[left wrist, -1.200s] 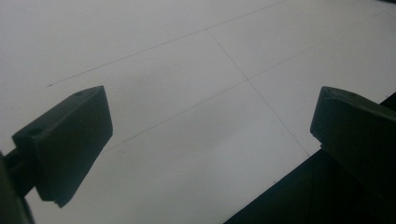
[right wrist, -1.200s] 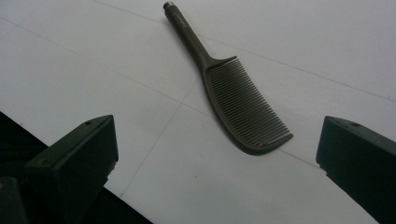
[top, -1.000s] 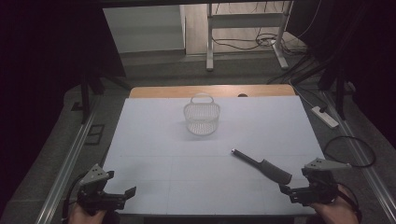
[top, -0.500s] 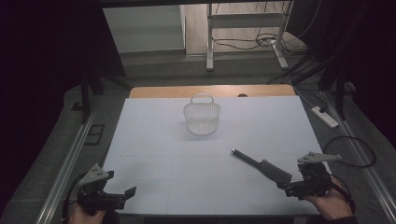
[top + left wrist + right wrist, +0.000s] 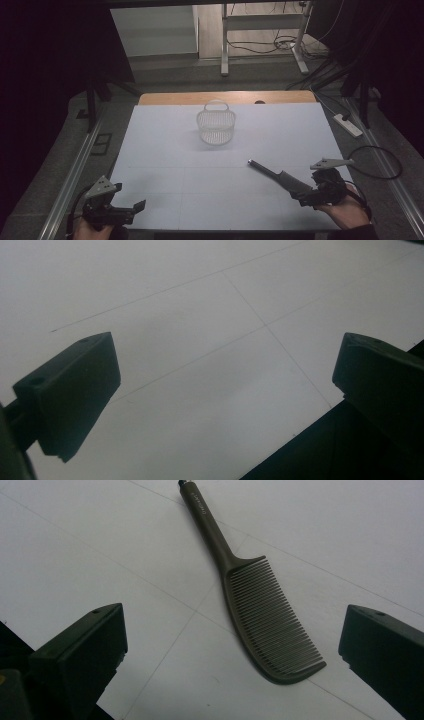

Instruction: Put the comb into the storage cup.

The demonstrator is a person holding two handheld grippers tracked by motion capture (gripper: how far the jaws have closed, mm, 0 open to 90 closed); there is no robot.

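My right gripper (image 5: 306,196) hovers wide open over the toothed end of a dark comb (image 5: 260,605), which lies flat on the white table (image 5: 165,150) at its near right, between my jaws and touching neither. Small lettering runs along the comb's handle, too fine for me to read; perhaps a brand. My left gripper (image 5: 131,209) waits open at the near left corner, nothing between its jaws. A white mesh basket (image 5: 216,126) stands well apart, toward the far edge.
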